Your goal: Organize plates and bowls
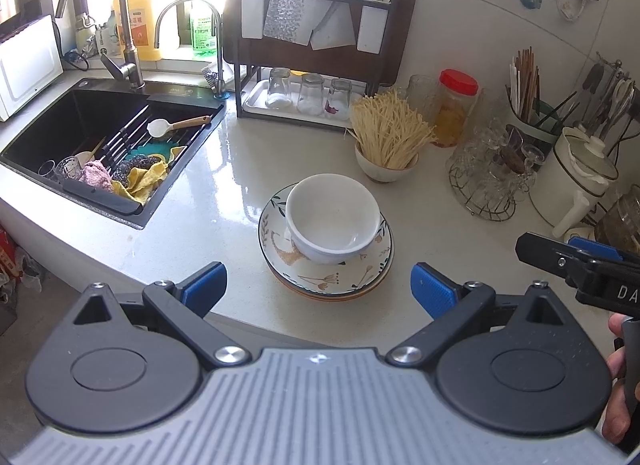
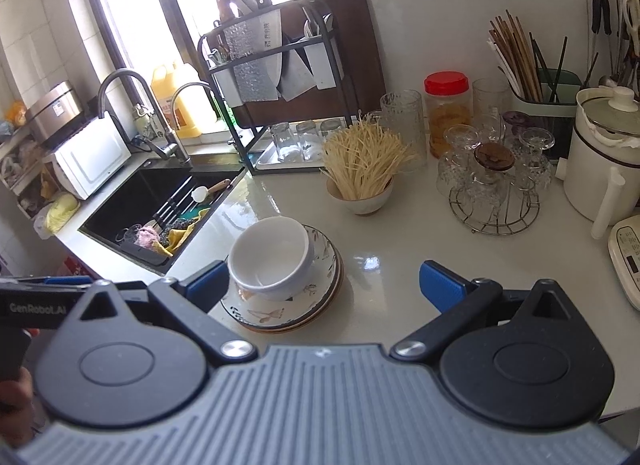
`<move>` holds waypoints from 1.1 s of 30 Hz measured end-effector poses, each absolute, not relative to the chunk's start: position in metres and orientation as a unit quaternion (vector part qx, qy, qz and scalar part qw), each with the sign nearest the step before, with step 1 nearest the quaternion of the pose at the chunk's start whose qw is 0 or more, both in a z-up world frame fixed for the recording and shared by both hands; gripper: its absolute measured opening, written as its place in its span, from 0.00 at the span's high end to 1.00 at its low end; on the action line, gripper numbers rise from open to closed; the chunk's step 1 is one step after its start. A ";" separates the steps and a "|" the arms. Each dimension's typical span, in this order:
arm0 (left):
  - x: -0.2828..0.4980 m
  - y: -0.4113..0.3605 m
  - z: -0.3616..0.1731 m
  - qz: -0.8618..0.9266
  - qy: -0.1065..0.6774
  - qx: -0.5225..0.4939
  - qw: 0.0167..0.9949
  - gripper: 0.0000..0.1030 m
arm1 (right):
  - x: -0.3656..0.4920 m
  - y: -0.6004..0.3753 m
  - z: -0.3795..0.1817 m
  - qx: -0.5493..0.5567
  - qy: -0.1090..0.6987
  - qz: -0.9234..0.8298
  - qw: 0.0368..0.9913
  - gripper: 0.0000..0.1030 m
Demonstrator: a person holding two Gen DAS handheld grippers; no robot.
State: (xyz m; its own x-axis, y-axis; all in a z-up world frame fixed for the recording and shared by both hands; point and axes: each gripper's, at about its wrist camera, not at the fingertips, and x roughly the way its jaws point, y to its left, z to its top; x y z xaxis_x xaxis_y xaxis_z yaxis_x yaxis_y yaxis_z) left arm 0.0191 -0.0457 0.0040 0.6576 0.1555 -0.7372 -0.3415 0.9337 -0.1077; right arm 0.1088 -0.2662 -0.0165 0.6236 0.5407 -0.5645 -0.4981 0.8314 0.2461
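Two hand-held grippers (both spread) face bowl [image 1: 333, 219] on plates [image 1: 326, 279].

Home kitchen, black sink [image 1: 80, 113] with taps, knife rack [image 2: 272, 61], chopsticks holder [image 2: 548, 93], countertop [image 1: 224, 169]

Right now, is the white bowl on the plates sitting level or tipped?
Tipped. The white bowl leans on the stacked plates, its opening turned toward the camera, and it is empty.

Bare counter [image 2: 384, 265] right of plate stack [image 2: 320, 297]; noodle bowl [image 2: 360, 197] behind.
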 end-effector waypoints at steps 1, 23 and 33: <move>0.019 -0.046 0.004 0.138 0.390 -0.119 0.902 0.03 | 0.108 -0.266 -0.017 0.033 0.323 0.288 0.901 0.00; 0.016 -0.048 0.004 0.143 0.391 -0.109 0.903 0.03 | 0.109 -0.268 -0.023 0.043 0.327 0.285 0.900 0.00; 0.014 -0.047 0.003 0.137 0.390 -0.112 0.904 0.03 | 0.103 -0.267 -0.021 0.034 0.321 0.283 0.903 0.00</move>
State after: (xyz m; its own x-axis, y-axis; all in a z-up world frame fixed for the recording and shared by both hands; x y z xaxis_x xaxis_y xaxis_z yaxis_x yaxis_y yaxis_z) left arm 0.0140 -0.0469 0.0035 0.6579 0.1601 -0.7359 -0.3350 0.9374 -0.0955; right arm 0.1034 -0.2665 -0.0208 0.6332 0.5339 -0.5603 -0.4900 0.8370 0.2438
